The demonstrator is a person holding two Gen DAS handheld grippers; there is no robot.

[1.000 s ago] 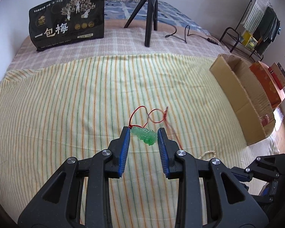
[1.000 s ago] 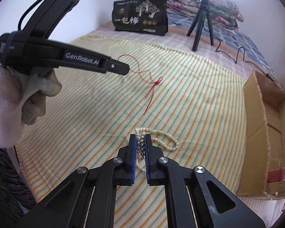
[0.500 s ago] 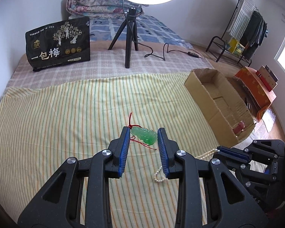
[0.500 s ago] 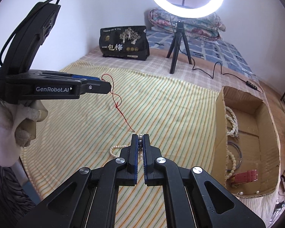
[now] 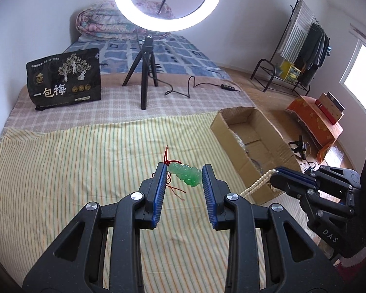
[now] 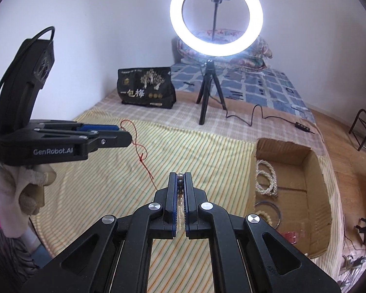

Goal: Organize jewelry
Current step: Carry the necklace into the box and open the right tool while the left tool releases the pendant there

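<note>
Bedspread [image 6: 109,183]; pearl necklace [image 6: 180,177] mostly hidden

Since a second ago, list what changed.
Both grippers rose off the striped yellow bedsheet: left gripper lifted the green carved pendant with its red cord, right gripper lifted the white pearl strand. Both grips unchanged; open cardboard box unmoved.

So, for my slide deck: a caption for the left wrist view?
Left gripper grips a green pendant above the striped sheet; right gripper carries pearls toward the cardboard box.
</note>
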